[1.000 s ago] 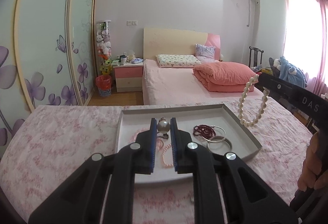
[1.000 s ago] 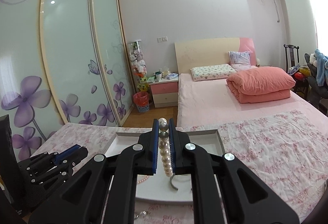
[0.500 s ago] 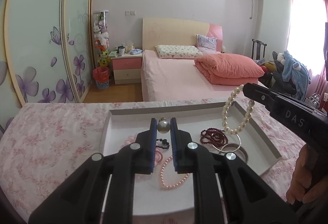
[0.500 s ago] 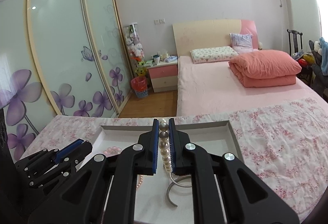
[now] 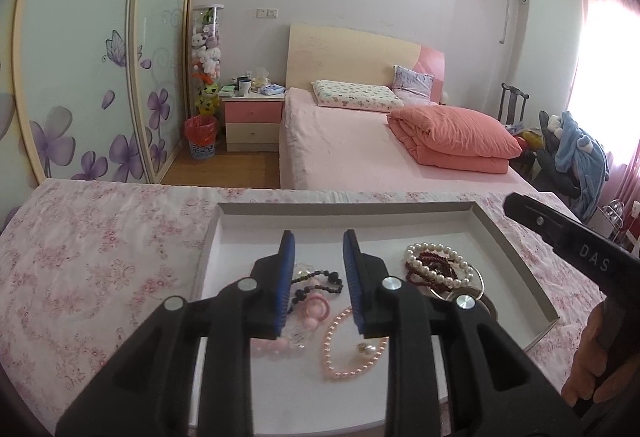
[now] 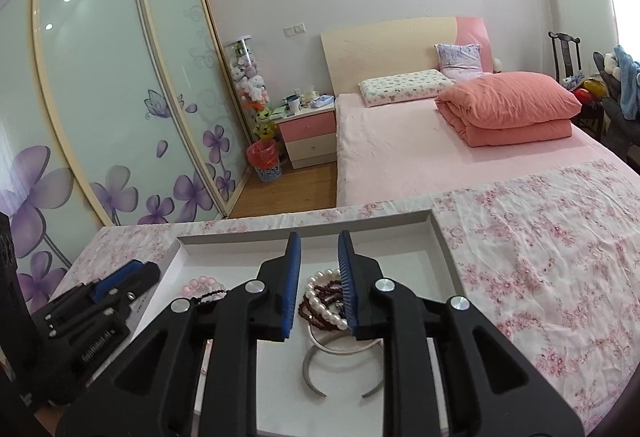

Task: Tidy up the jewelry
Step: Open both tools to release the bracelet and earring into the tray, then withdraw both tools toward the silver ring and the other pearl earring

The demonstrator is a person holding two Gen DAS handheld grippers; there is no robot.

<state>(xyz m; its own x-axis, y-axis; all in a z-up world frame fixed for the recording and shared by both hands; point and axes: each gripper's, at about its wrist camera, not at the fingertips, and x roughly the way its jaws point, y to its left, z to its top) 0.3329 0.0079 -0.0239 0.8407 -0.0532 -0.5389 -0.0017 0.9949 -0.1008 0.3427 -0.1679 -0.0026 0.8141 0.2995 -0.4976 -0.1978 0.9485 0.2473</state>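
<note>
A shallow white tray [image 5: 344, 208] lies on a pink floral cloth. My left gripper [image 5: 319, 237] hovers over its middle with its jaws opening and nothing between them. Below it a small pearl earring [image 5: 369, 349] lies loose inside a pink pearl bracelet [image 5: 327, 345]. My right gripper [image 6: 319, 237] is over the tray's right part, jaws also opening and apart. The white pearl bracelet [image 6: 324, 311] rests on the tray under it, free of the pads, on top of a dark red bead bracelet [image 6: 309, 313] and a silver bangle [image 6: 310, 371].
A black bead string [image 5: 320, 277] and pink pieces [image 5: 314, 307] lie in the tray's left half. A hand [image 5: 592, 349] holds the right gripper's handle at the right edge. Beyond the cloth stand a pink bed [image 5: 360, 149], a nightstand [image 5: 252, 121] and sliding wardrobe doors [image 6: 100, 97].
Both grippers sank toward the tray and their jaws parted. The pearl earring left the left gripper and the white pearl bracelet left the right; both now lie in the tray.
</note>
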